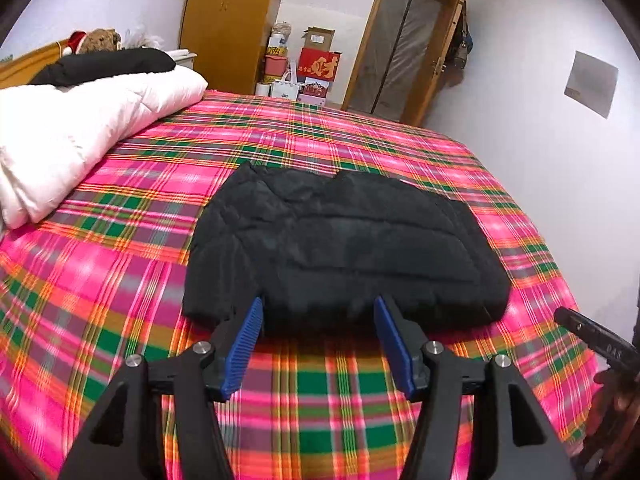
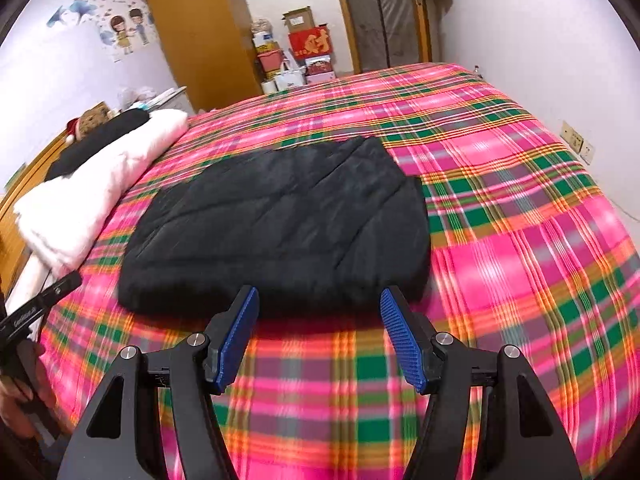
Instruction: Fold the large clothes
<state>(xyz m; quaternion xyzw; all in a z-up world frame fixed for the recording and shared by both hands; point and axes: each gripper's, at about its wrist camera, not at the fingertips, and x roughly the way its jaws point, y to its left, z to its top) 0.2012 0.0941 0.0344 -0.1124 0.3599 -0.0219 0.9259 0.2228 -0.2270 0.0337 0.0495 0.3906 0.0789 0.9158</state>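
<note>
A black quilted jacket [image 1: 340,248] lies folded into a compact rectangle on the pink plaid bed [image 1: 120,280]. It also shows in the right wrist view [image 2: 280,224]. My left gripper [image 1: 319,312] is open and empty, its blue pads just short of the jacket's near edge. My right gripper [image 2: 319,306] is open and empty, also just in front of the near edge. The right gripper's body shows at the right edge of the left wrist view [image 1: 592,336]. The left gripper's body shows at the left edge of the right wrist view [image 2: 36,308].
A white duvet [image 1: 80,136] with a black garment [image 1: 108,66] on it lies along the bed's left side. A wooden wardrobe [image 1: 228,24], stacked boxes [image 1: 312,68] and a door [image 1: 404,44] stand beyond the bed. A wall runs along the right.
</note>
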